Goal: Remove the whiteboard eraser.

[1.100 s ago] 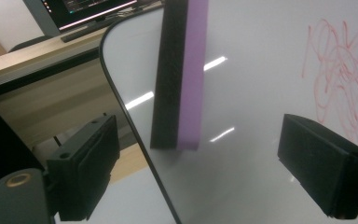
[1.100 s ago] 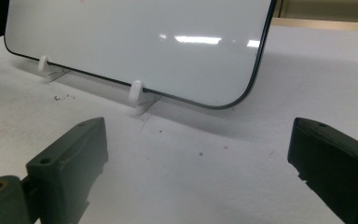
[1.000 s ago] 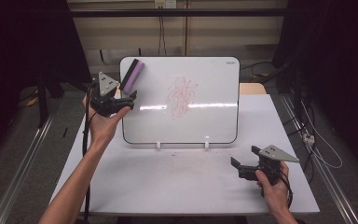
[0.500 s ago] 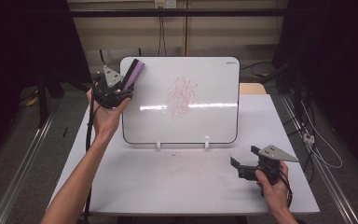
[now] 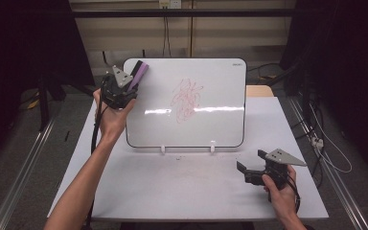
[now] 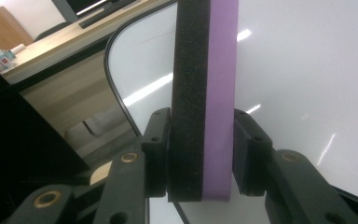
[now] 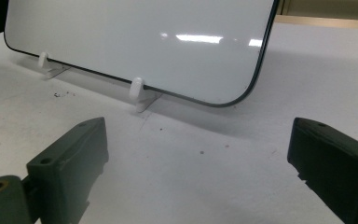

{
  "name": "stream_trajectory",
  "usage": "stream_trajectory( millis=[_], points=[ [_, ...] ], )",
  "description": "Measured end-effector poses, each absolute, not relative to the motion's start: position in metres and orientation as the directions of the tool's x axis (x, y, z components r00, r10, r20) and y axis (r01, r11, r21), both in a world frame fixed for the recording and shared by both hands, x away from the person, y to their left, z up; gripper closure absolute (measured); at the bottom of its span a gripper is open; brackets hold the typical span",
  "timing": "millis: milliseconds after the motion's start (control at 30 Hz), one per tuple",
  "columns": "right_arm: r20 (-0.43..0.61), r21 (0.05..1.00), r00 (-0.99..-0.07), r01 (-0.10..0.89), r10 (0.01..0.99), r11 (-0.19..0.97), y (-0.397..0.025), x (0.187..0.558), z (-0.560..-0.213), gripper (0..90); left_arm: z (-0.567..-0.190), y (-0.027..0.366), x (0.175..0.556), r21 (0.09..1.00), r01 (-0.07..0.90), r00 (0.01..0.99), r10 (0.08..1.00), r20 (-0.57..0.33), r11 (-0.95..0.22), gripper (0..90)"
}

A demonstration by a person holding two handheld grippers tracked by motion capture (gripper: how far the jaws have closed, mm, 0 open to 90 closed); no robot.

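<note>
A: Nearest us, the right claw (image 5: 245, 171) rests on the tabletop (image 5: 172, 191) at the near right, jaws spread wide, nothing in them.

B: And farther off, the left claw (image 5: 124, 91) is clenched on the eraser (image 5: 139, 74) — at the whiteboard's (image 5: 220, 124) far left corner.

A: To wipe well, I'd keep the black felt flat on the board and sweep right toward the red scribble (image 5: 187, 98).

B: Open board lies between — just mind the top edge and the stand clips (image 7: 137, 91).
</note>
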State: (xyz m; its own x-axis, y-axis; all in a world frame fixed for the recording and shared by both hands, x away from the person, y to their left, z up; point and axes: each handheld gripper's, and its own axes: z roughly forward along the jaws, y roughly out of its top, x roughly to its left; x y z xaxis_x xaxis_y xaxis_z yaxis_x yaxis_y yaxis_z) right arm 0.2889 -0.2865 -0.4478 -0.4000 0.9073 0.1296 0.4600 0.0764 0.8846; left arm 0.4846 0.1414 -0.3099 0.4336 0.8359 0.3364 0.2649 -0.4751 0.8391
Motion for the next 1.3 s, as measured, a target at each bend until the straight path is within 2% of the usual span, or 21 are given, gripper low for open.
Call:
stream_trajectory(
  millis=[633,867,1300],
  points=[
    [0.132,0.884,-0.402,0.461,0.906,0.076,-0.286,0.289,-0.448,4.8,-0.31,0.142,0.48,0.837,0.262,0.435,0.833,0.342,-0.481,64.9],
    [0.133,0.882,-0.403,0.465,0.905,0.077,-0.286,0.29,-0.448,4.7,-0.301,0.142,0.467,0.861,0.211,0.44,0.831,0.34,-0.464,64.9],
    [0.14,0.886,-0.402,0.459,0.905,0.067,-0.285,0.289,-0.449,4.8,-0.307,0.148,0.45,0.903,0.204,0.486,0.84,0.242,-0.379,64.6]
  ],
)
